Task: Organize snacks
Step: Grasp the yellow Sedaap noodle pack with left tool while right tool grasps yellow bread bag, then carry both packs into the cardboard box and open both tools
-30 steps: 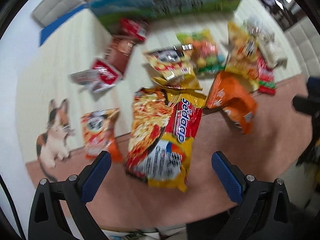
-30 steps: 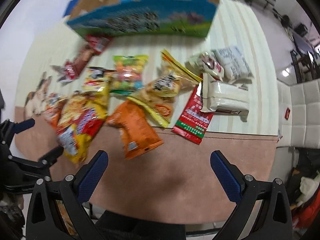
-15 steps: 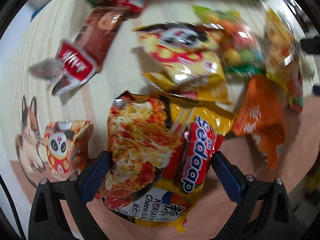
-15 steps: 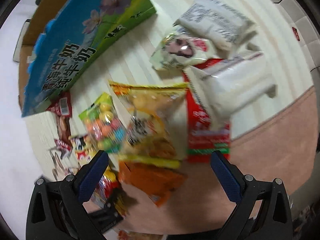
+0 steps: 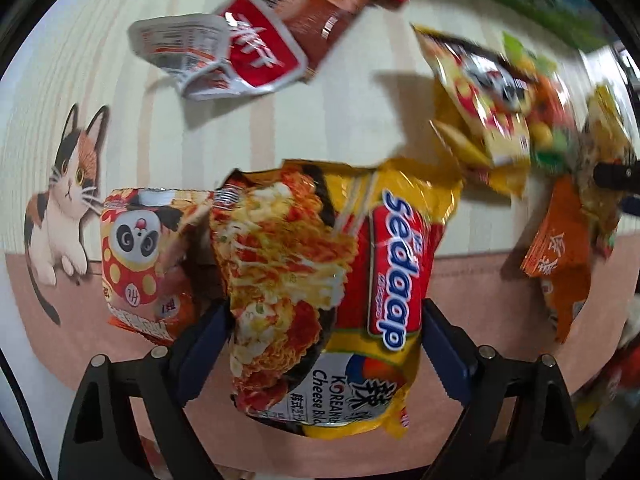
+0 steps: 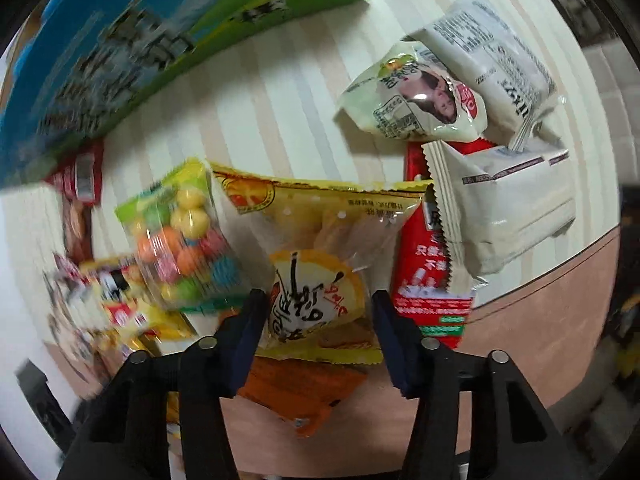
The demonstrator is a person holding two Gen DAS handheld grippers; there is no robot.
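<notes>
A yellow-and-red Sedaap noodle packet (image 5: 396,264) lies on the mat's front edge. My left gripper (image 5: 324,340) points straight down over it. Its jaws are closing, with one blue pad at each long side of the packet's near end and no squeeze showing. In the right wrist view a yellow snack bag (image 6: 320,232) lies on an orange packet (image 6: 304,396). My right gripper (image 6: 318,320) is closing on that bag, whose near end looks pinched between the pads. The blue-green carton (image 6: 140,40) stands at the back left.
Red sachets (image 5: 260,56) and a panda bag (image 5: 136,256) lie left of the noodles, beside a cat picture (image 5: 60,208) on the mat. A candy bag (image 6: 184,240), a red packet (image 6: 424,272) and white packs (image 6: 508,216) crowd round the yellow bag.
Both grippers have dropped toward the snacks. The left jaws narrowed around the noodle packet. The right jaws went from wide to close on the yellow bag.
</notes>
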